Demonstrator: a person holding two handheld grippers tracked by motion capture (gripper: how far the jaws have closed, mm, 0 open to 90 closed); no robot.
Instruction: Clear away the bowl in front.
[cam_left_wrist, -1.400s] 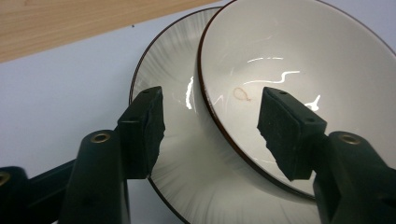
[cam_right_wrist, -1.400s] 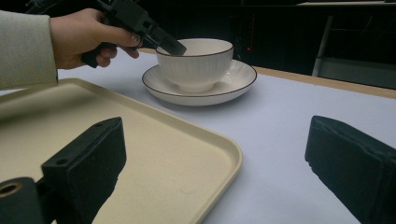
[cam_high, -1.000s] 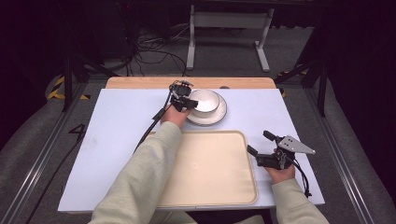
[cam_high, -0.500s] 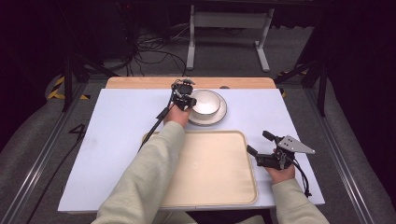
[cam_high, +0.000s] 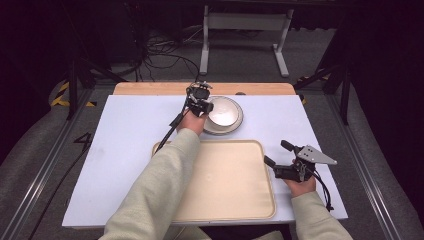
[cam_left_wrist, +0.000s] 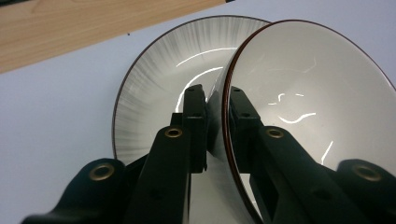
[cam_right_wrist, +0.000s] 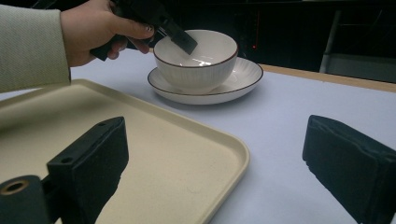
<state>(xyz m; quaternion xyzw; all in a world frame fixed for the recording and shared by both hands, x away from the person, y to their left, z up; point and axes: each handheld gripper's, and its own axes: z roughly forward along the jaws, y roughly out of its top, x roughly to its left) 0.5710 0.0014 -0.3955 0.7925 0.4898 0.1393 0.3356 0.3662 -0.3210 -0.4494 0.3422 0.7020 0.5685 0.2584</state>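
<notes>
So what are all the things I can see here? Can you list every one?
bowl: one, white with a dark red rim, standing on the plate
plate: one, white with a dark rim, at the far middle of the table
tray: one, cream, on the table's near side, nothing in it
table: one, pale blue-white top with a wooden strip along the far edge
left gripper: one, black, jaws shut on the bowl's rim, one inside and one outside
right gripper: one, black, jaws open, held over the table right of the tray
sleeves: two, light beige
</notes>
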